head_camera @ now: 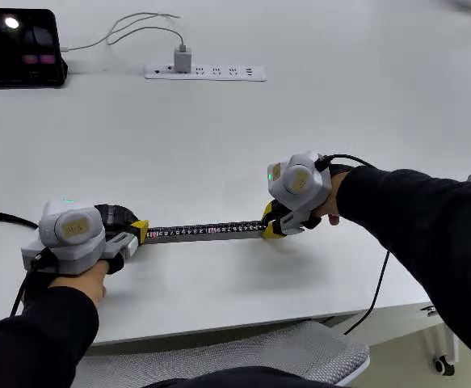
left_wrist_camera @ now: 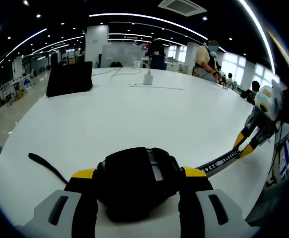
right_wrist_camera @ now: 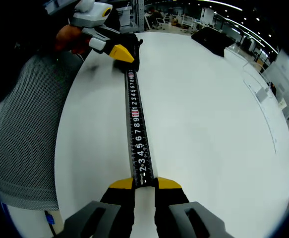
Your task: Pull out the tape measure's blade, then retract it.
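Note:
The black tape measure case sits between the yellow-tipped jaws of my left gripper, which is shut on it at the table's near left. Its dark blade with white numbers runs flat along the table to my right gripper, which is shut on the blade's end. In the right gripper view the blade stretches from the right gripper up to the case and the left gripper. The left gripper view shows the blade leading to the right gripper.
A white power strip with a plugged charger and cable lies at the table's far side. A dark tablet stands at the far left. A grey mesh chair seat sits below the table's near edge. Wide bare tabletop lies beyond the blade.

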### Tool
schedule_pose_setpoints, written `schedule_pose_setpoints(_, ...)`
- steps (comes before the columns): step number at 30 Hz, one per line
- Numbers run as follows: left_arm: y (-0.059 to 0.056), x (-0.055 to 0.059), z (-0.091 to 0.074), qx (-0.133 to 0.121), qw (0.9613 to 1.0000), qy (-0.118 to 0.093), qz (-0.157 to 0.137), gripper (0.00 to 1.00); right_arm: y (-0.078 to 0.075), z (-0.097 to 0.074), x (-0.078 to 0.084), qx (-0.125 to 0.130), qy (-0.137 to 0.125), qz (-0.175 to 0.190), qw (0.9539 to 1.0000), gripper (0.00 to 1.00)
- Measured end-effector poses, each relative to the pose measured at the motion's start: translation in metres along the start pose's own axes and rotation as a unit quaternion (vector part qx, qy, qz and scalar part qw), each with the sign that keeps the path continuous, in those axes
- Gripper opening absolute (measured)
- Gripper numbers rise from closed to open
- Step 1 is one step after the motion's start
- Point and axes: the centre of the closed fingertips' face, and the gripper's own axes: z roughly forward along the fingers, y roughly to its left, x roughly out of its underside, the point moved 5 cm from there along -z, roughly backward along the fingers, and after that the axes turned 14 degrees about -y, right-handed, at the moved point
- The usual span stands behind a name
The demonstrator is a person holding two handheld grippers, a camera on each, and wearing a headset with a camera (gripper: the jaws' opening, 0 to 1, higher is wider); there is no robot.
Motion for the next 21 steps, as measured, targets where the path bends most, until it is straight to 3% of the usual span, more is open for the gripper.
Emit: schedule_pose_setpoints(21, 0.0006, 0.0003, -0.0011, -0.002, 1.0000, 0.009, 0.003, 0.61, 0.0010, 0.0039, -0.0050, 0.001, -0.002, 0.000, 1.0000, 0.11)
